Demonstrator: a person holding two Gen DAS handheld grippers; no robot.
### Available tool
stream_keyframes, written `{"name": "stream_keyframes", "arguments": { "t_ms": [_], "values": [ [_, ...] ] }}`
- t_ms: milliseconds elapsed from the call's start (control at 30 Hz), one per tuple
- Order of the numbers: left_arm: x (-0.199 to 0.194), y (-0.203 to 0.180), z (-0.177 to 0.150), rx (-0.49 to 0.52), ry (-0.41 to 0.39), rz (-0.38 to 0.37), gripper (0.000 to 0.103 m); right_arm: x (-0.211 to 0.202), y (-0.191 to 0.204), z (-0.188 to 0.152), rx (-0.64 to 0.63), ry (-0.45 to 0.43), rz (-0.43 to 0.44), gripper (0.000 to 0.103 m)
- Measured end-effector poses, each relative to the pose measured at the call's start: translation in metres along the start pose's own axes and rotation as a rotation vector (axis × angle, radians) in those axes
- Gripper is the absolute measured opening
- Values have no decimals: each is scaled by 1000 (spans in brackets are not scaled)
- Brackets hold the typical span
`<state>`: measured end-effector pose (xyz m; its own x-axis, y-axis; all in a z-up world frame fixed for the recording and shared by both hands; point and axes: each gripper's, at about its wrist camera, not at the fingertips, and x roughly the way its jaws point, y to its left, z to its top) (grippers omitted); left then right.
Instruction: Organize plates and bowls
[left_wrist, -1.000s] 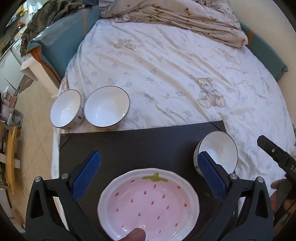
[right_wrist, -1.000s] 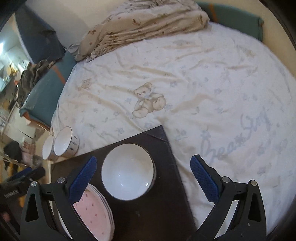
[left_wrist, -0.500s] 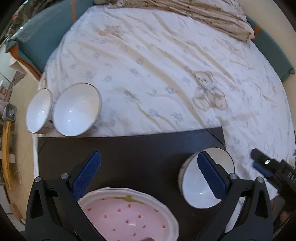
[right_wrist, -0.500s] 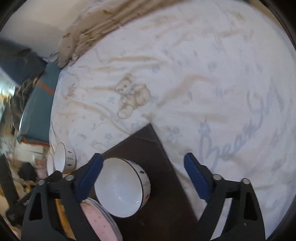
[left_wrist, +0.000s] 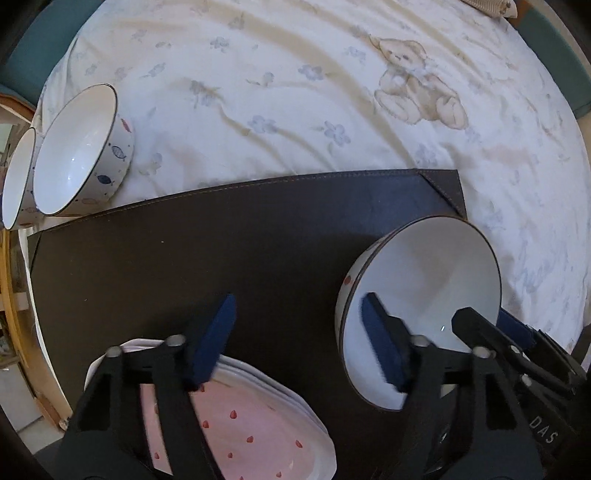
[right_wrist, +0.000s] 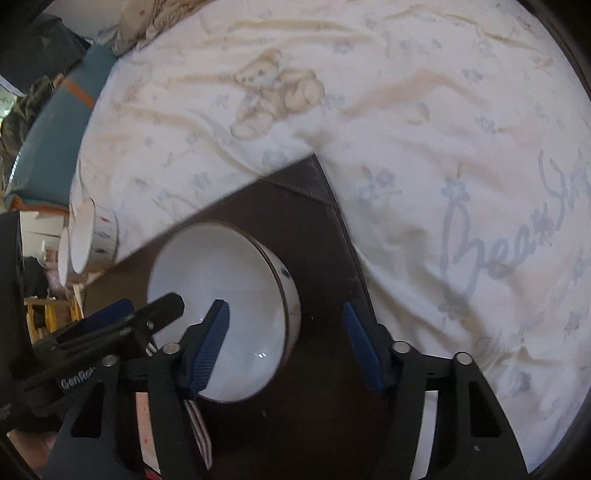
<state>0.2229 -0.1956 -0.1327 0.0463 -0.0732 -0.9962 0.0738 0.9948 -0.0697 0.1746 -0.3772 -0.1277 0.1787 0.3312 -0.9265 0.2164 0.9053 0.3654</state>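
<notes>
In the left wrist view, two white fish-patterned ceramic bowls (left_wrist: 79, 155) sit at upper left on the teddy-print bedsheet (left_wrist: 295, 92). The left gripper (left_wrist: 301, 339) gapes over the dark brown mat (left_wrist: 221, 240), pink strawberry plates (left_wrist: 258, 424) beneath. Lower right, the right gripper (right_wrist: 286, 345) straddles the rim of a third white bowl (left_wrist: 424, 295), jaws apart.

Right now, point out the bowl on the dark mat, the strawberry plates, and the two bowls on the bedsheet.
bowl on the dark mat (right_wrist: 221, 295), right wrist view, white inside.
strawberry plates (left_wrist: 258, 435), left wrist view, pink face of the top plate.
two bowls on the bedsheet (left_wrist: 74, 155), left wrist view, inside of the nearer bowl.
</notes>
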Motion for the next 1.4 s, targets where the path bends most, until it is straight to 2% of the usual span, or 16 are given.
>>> {"name": "stream_keyframes", "arguments": {
  "t_ms": [100, 133, 233, 267, 300, 333, 433, 633, 967, 1200, 1400],
  "values": [
    [5, -2, -2, -6, 16, -10, 39, 2, -1, -2, -7, 11, 1, 44],
    [7, -3, -3, -2, 21, -13, 37, 3, -1, -2, -10, 15, 2, 40],
    [11, -11, -7, 26, 38, -17, 23, 10, 1, -3, -22, 36, 4, 33],
    [11, -13, -7, 29, 42, -31, 12, 11, 2, -4, -27, 41, 0, 32],
    [12, -17, -9, 31, 54, -31, 5, 13, 3, -5, -33, 46, -3, 25],
    [11, -20, -11, 35, 57, -13, 5, 14, 4, -6, -36, 48, -7, 17],
    [9, -25, -15, 45, 45, 9, 5, 11, 9, -7, -61, 29, -26, 14],
    [-8, -19, -19, 39, 17, 5, 6, 4, 7, -5, -44, 13, 21, 14],
    [-49, 3, -30, 28, -49, 3, 7, -29, 31, -16, -97, -53, 88, 14],
    [-74, 43, -61, 4, -76, -14, 7, -47, 64, -41, -165, -79, 116, 14],
    [-88, 72, -92, 15, -118, 17, 8, -49, 98, -68, -264, -86, 129, 14]
  ]
}}
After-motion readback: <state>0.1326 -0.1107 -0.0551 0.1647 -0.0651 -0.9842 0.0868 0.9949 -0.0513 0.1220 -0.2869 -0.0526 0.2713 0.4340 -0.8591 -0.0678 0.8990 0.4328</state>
